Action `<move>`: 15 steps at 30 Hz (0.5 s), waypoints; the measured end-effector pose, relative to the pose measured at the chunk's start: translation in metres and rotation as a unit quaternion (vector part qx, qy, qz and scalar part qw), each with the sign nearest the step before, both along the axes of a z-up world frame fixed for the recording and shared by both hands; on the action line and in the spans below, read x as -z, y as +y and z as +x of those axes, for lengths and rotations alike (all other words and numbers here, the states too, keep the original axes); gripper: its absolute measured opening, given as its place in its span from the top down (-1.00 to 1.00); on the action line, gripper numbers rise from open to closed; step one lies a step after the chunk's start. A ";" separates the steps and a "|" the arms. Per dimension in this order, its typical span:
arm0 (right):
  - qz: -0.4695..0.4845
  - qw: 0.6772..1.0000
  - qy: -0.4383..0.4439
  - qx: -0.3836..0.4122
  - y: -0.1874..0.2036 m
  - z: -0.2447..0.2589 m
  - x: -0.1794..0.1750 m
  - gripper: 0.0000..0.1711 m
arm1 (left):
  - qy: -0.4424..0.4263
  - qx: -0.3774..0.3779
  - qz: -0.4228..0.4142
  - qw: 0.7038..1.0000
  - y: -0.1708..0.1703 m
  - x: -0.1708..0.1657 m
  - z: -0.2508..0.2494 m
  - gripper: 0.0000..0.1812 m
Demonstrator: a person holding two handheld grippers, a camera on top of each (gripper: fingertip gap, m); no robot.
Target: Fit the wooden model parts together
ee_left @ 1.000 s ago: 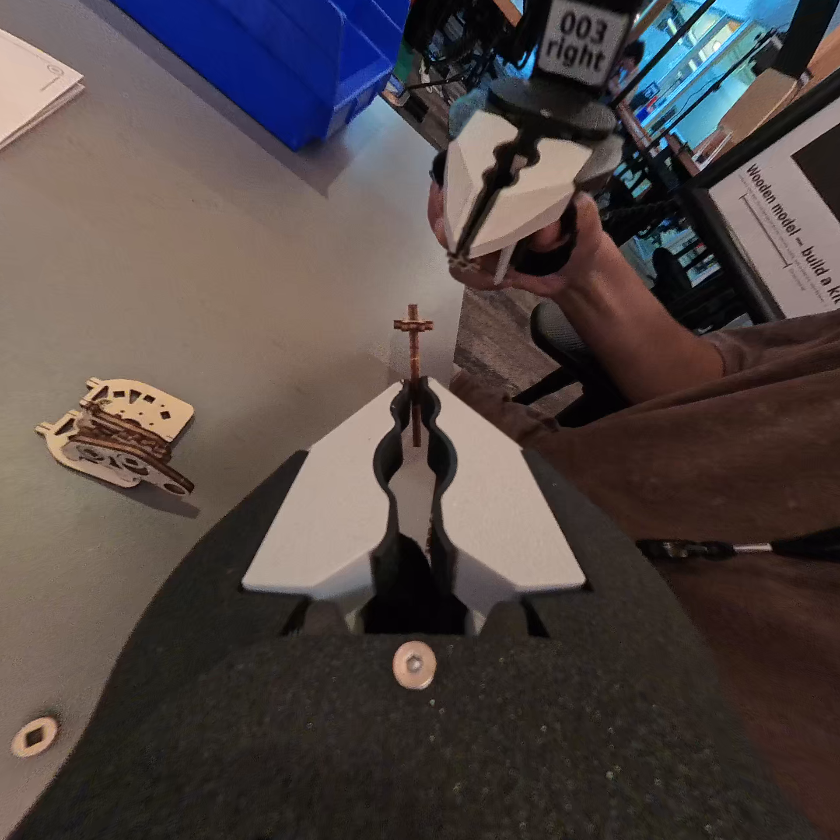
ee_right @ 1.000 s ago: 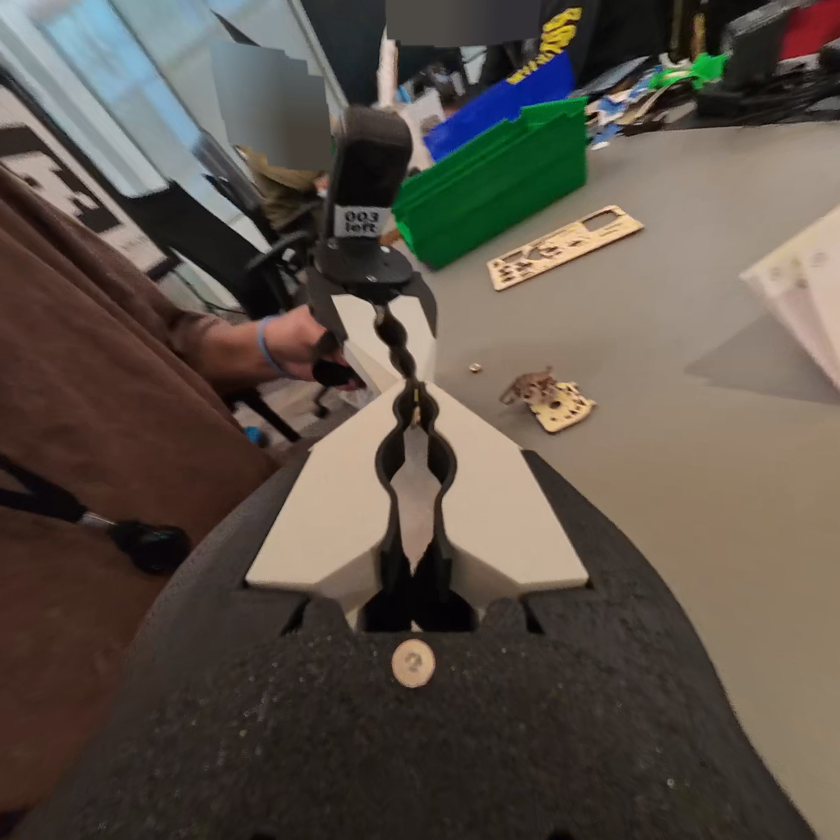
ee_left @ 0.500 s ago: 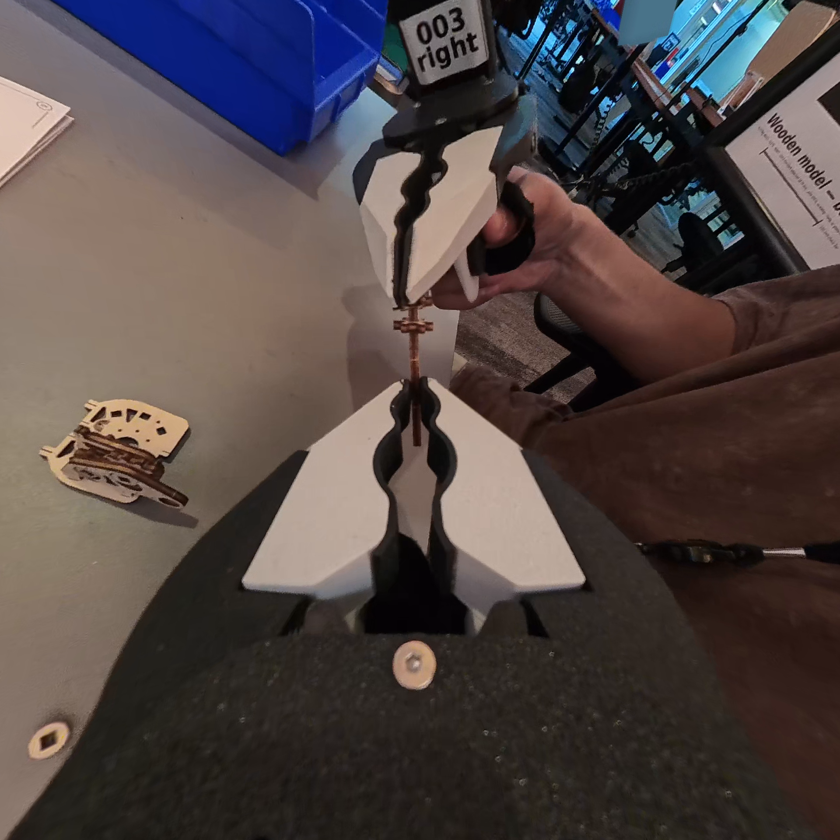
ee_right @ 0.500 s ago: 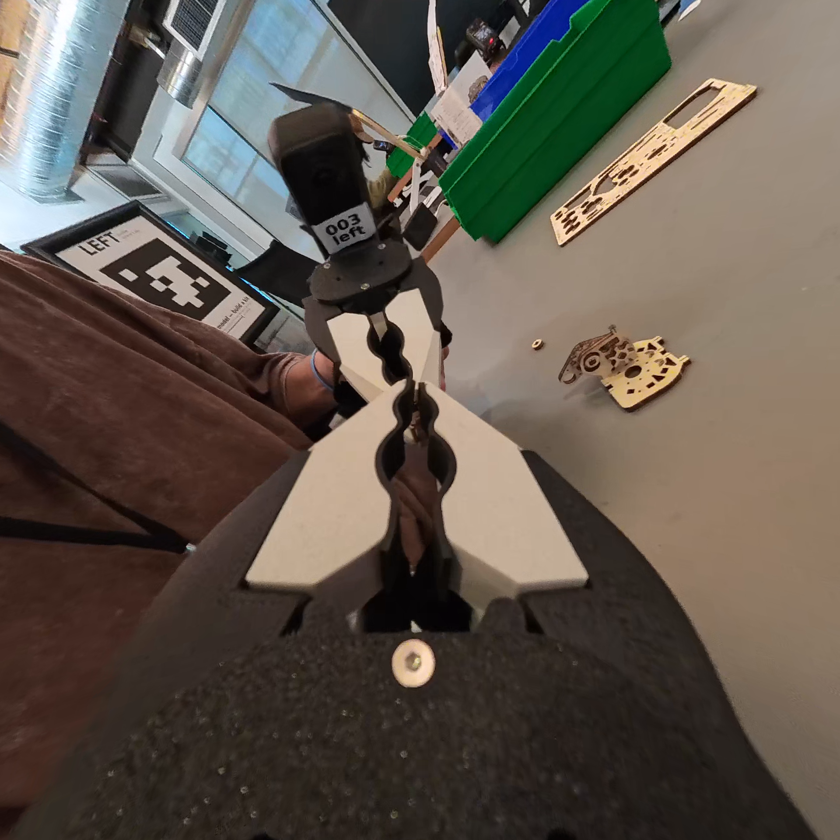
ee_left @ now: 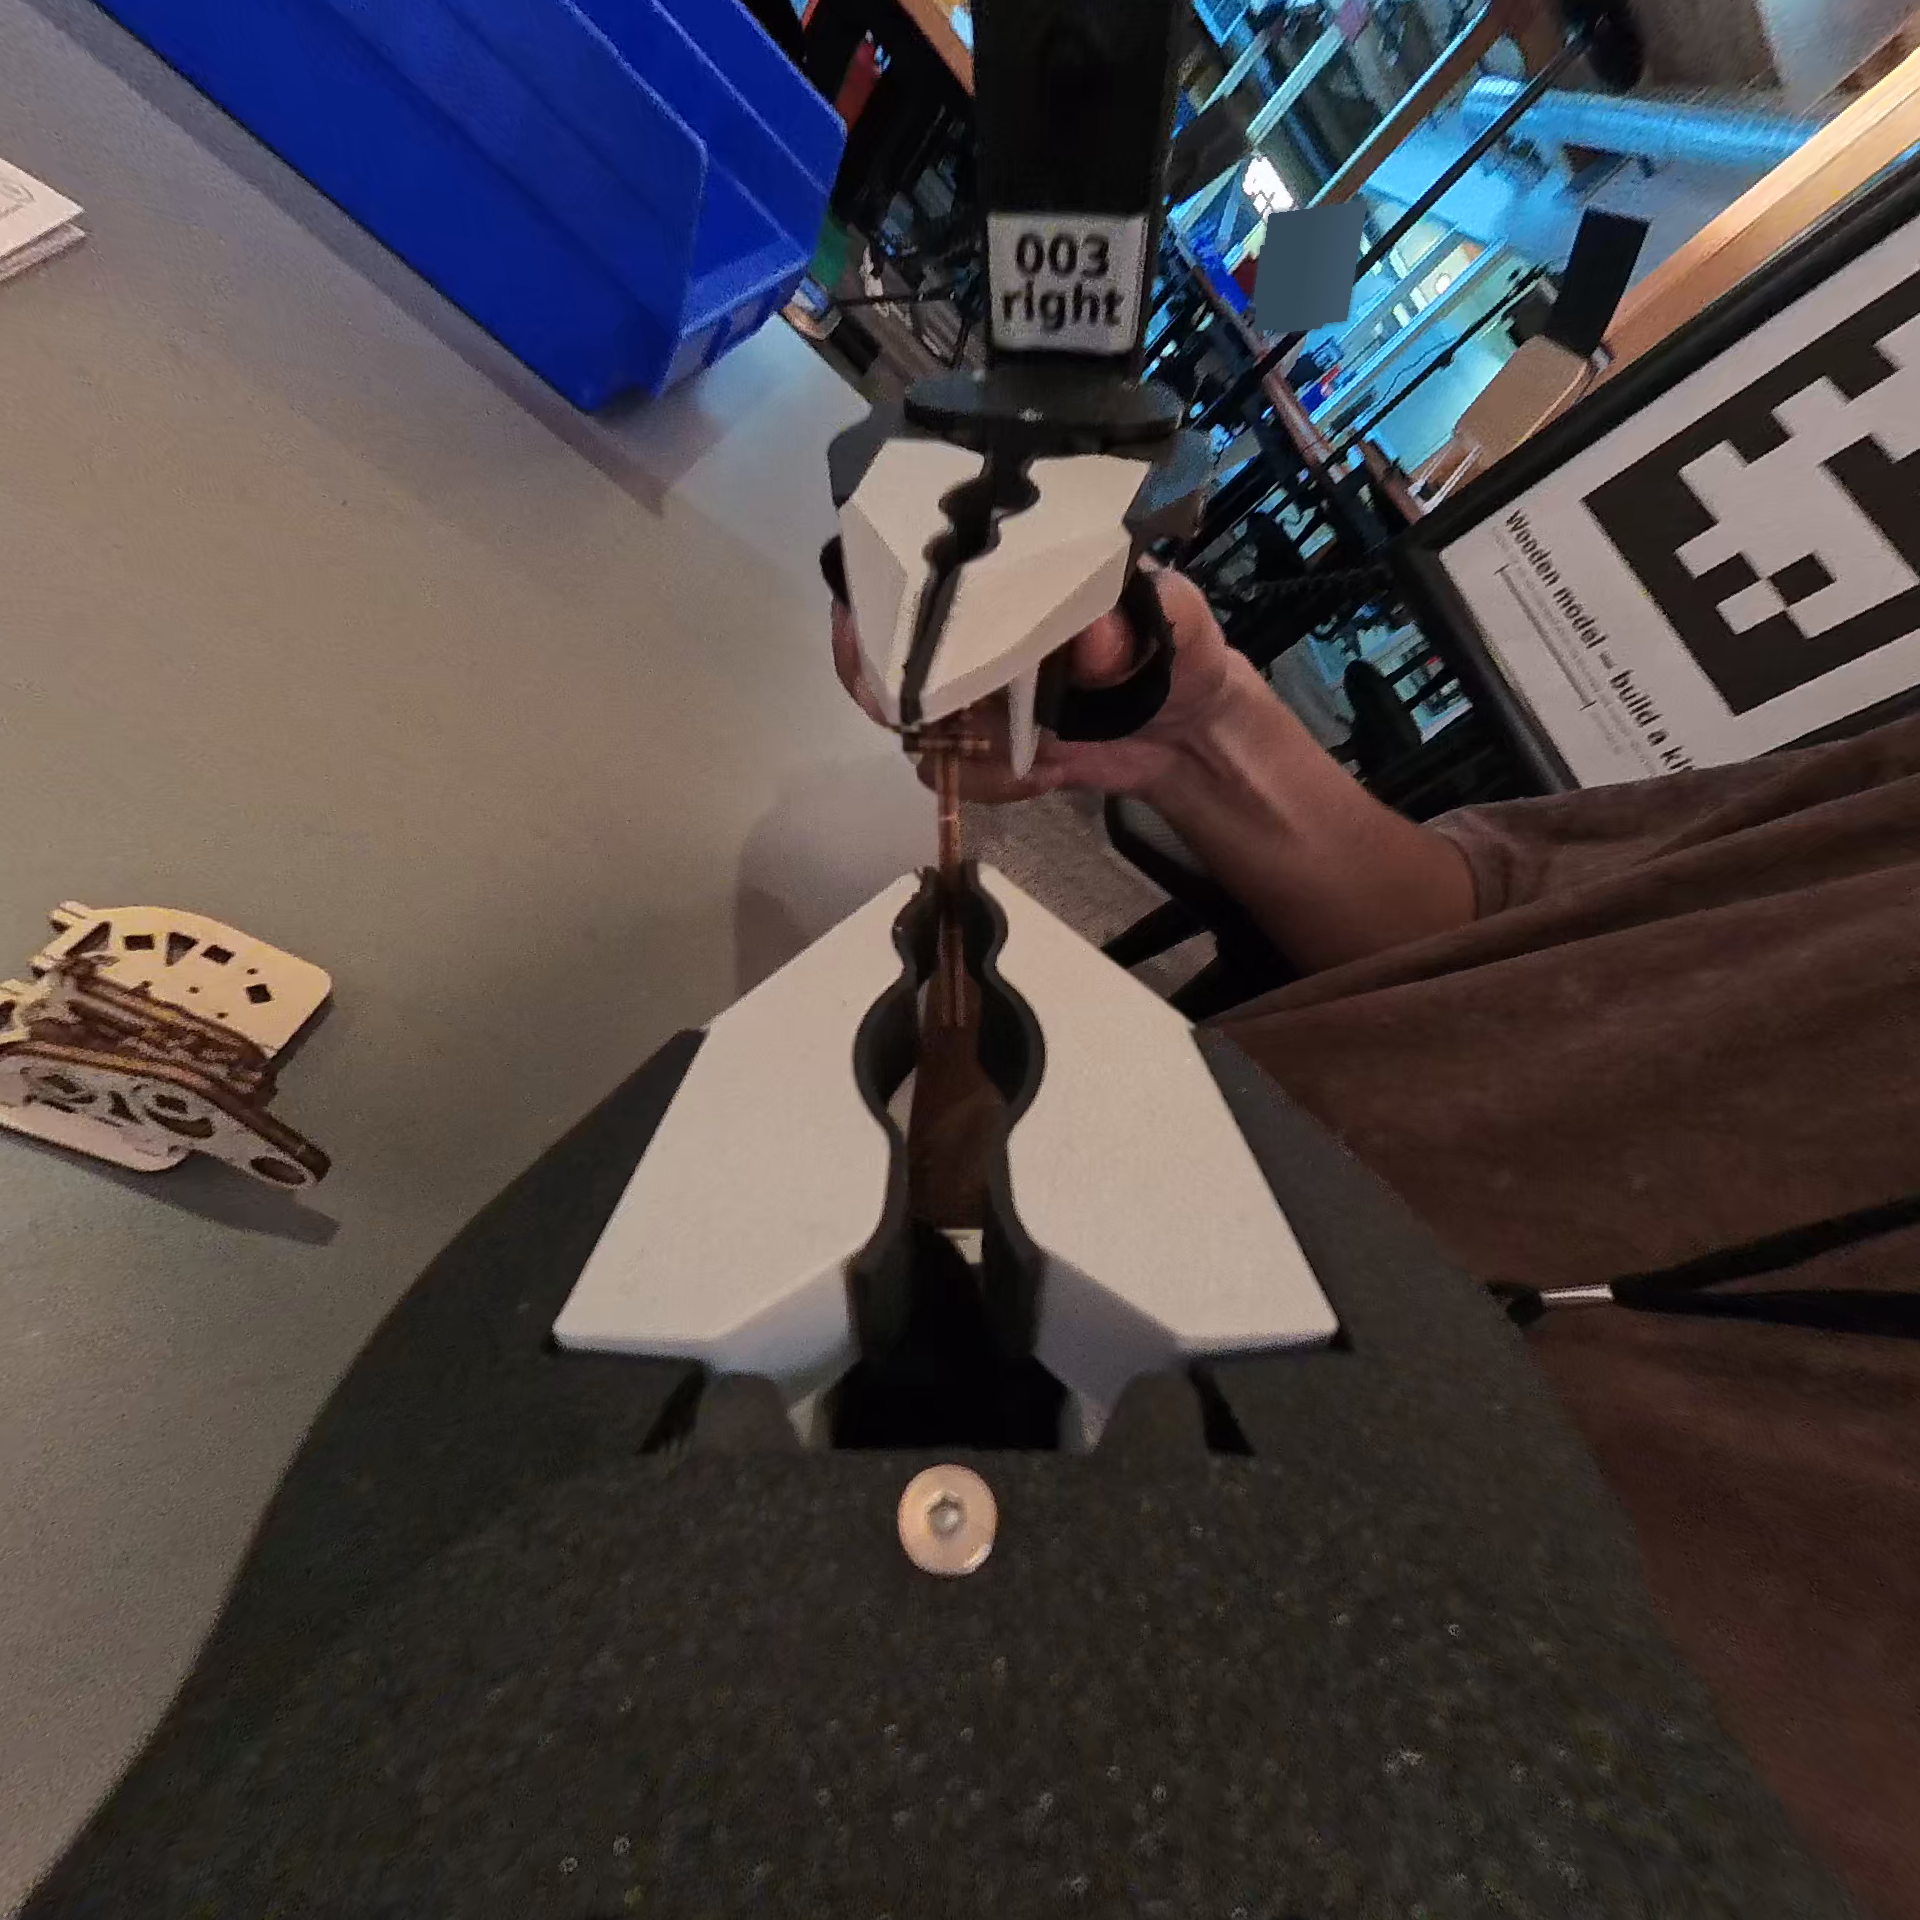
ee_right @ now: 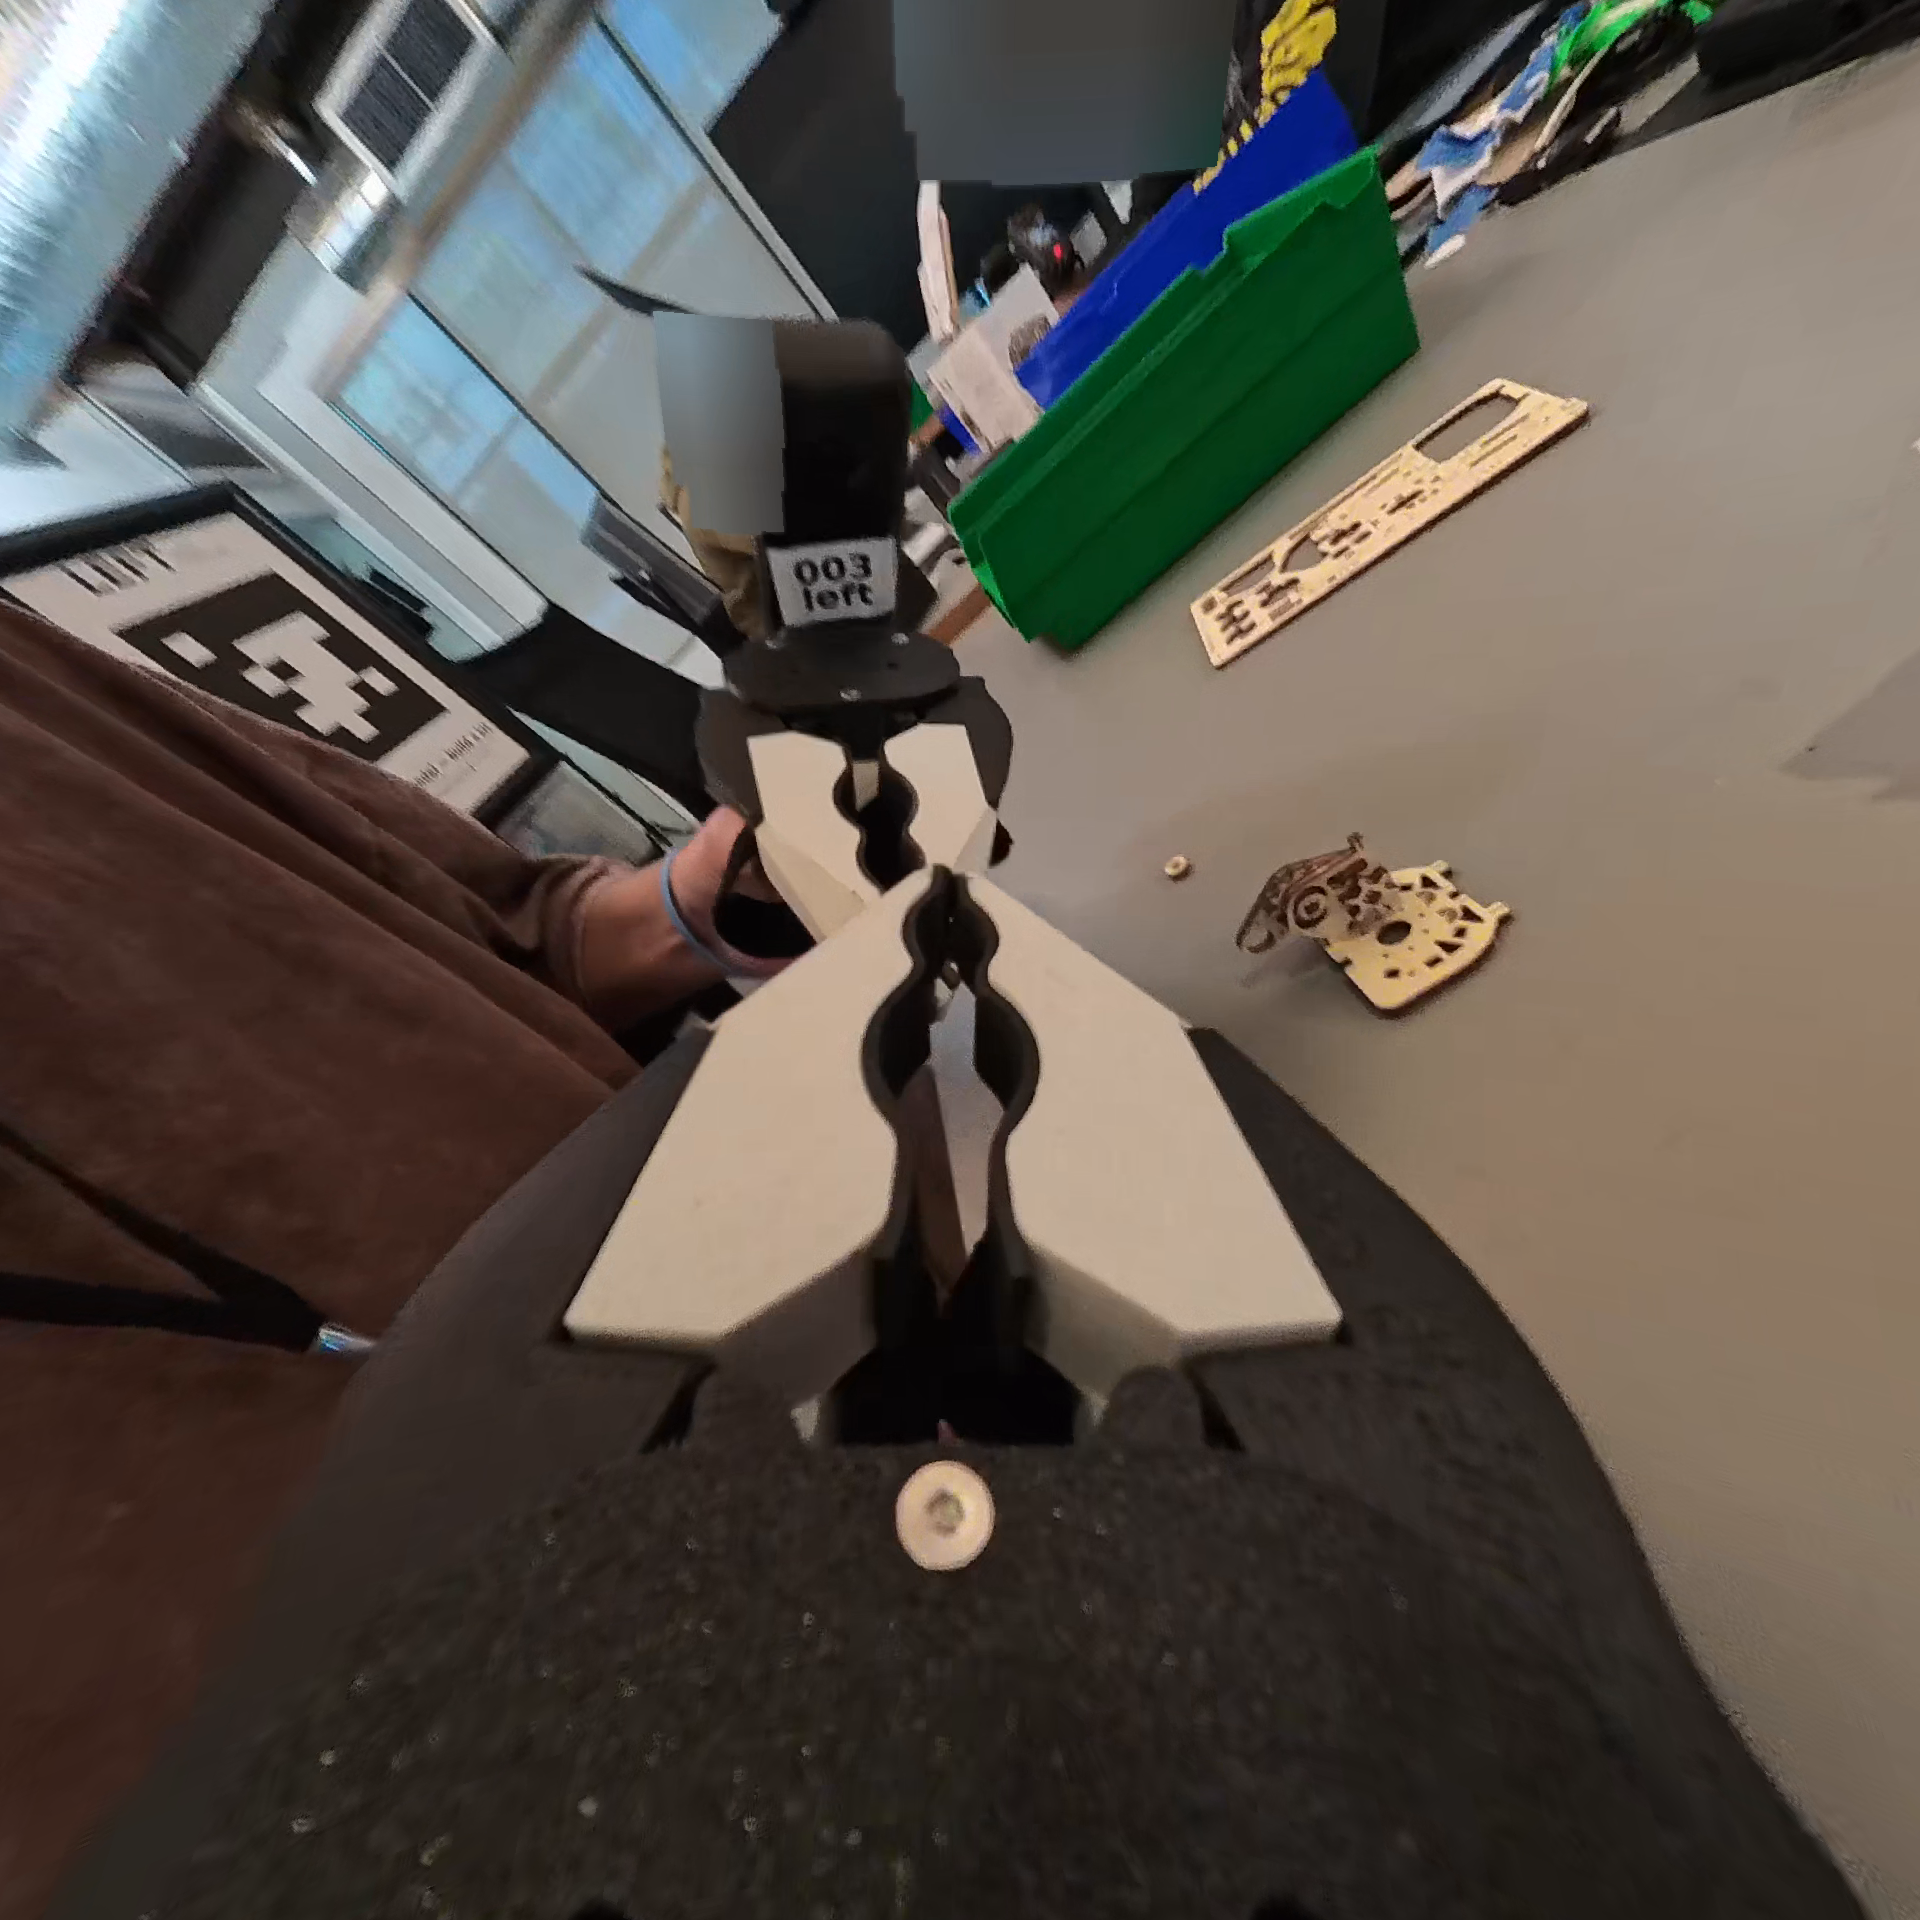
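Wooden pin (ee_left: pixel 949 831): pinched in the closed left tool (ee_left: pixel 948 883), projecting straight ahead of its tips, held in the air off the desk's edge.
Right tool (ee_left: pixel 914 719): closed, tips meeting the small crosspiece (ee_left: pixel 943 744) at the pin's far end; a grip on it cannot be confirmed.
Step, as judged: crosspiece is to be pressed along the pin's axis; both tools are best kept collinear, since the thin pin may snap.
Surroundings: half-built model (ee_left: pixel 156 1049) lies on the desk (ee_left: pixel 436 727), left of the left tool; blue bin (ee_left: pixel 499 166) far ahead; nothing is seen between the tools.

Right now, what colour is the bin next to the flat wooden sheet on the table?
Green bin, clearest in the right wrist view.
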State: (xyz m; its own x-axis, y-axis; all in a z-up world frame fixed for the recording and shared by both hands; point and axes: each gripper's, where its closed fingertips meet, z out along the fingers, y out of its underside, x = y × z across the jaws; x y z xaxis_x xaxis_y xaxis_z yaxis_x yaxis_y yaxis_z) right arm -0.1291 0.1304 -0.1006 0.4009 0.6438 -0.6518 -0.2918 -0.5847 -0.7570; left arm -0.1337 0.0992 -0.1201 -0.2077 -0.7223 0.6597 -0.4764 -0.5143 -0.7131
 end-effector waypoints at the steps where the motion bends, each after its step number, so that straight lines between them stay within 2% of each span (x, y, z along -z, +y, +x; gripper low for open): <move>1: 0.001 1.000 0.023 0.004 0.001 0.001 -0.004 1.00 | -0.009 -0.004 -0.009 1.000 0.001 -0.003 0.000 0.99; 4: -0.004 0.994 0.107 0.016 0.004 0.002 -0.016 1.00 | -0.038 -0.015 -0.027 0.999 0.004 -0.013 0.002 0.99; 8: 0.011 0.983 0.179 0.041 0.008 0.003 -0.029 1.00 | -0.069 -0.031 -0.032 0.997 0.007 -0.025 0.004 0.99; 12: 0.022 0.976 0.210 0.056 0.010 0.001 -0.037 1.00 | -0.087 -0.041 -0.041 0.995 0.008 -0.032 0.004 0.99; 15: 0.026 0.978 0.198 0.053 0.010 -0.001 -0.037 1.00 | -0.086 -0.037 -0.037 0.995 0.006 -0.032 0.003 0.99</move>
State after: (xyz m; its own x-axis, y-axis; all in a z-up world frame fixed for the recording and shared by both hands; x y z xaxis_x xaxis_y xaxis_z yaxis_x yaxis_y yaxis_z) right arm -0.1305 0.1404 -0.0640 0.1898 0.6485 -0.7372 -0.6258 -0.4986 -0.5998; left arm -0.1302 0.1056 -0.0884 -0.2692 -0.6907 0.6712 -0.3095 -0.5979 -0.7394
